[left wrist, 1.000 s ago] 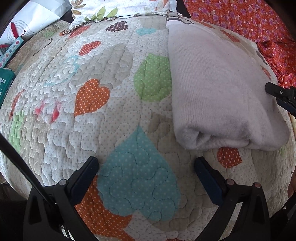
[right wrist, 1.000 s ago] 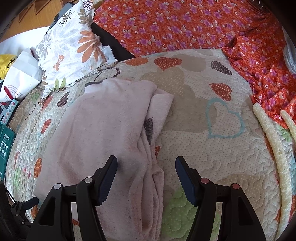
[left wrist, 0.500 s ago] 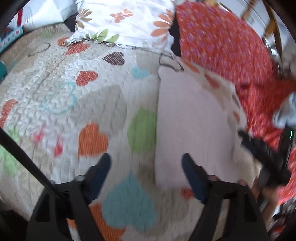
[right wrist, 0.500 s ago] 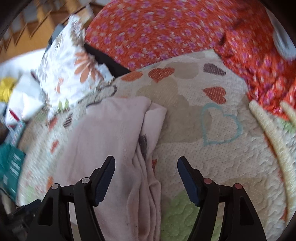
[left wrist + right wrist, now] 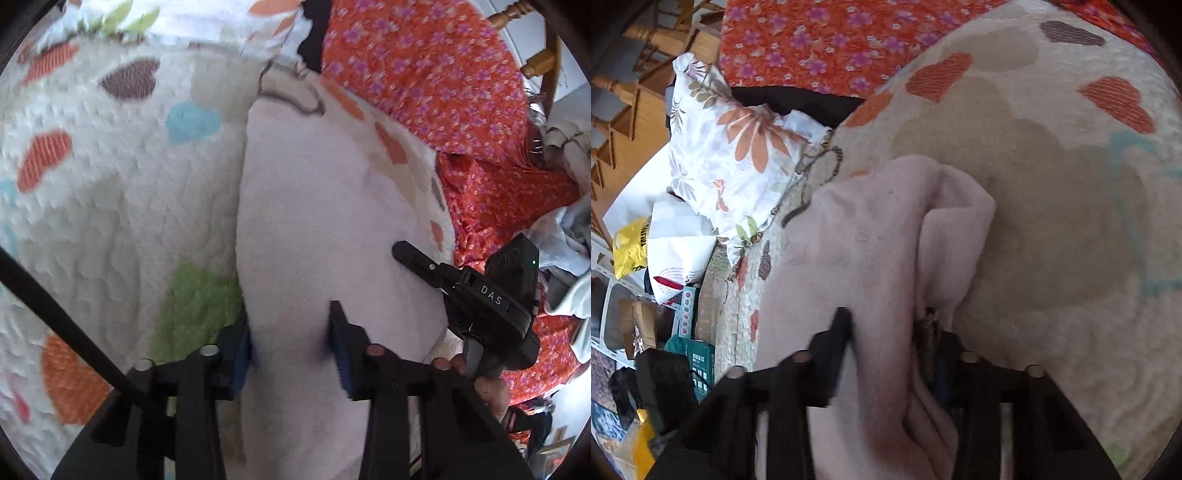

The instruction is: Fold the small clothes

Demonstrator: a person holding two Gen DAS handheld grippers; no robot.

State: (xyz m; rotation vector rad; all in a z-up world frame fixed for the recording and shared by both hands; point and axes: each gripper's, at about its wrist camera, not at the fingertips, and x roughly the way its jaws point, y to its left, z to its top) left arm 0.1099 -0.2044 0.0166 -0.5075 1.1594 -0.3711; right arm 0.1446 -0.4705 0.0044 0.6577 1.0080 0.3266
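Counts: one pale pink garment [image 5: 317, 221], two grippers, one floral pillow [image 5: 738, 147], one heart quilt [image 5: 110, 203], one orange flowered spread [image 5: 424, 74].
Garment place: lies folded lengthwise on the quilt, right of centre in the left wrist view; loose layered edges at its right side in the right wrist view.
Left gripper [image 5: 291, 347]: jaws have just been closing, near end of the garment between them, fingers pressed into the cloth, clamped on it.
Right gripper [image 5: 886, 339]: jaws have just been closing, clamped on a bunched ridge of the same garment; also seen from the left wrist view at the garment's right edge [image 5: 402, 251].
Around, left: pillow at the quilt's far corner, bags and boxes [image 5: 665, 258] on the floor beyond.
Around, right: orange spread bordering the quilt, grey clothes heap [image 5: 569, 251] on it.
Free room: bare quilt both sides of the garment.
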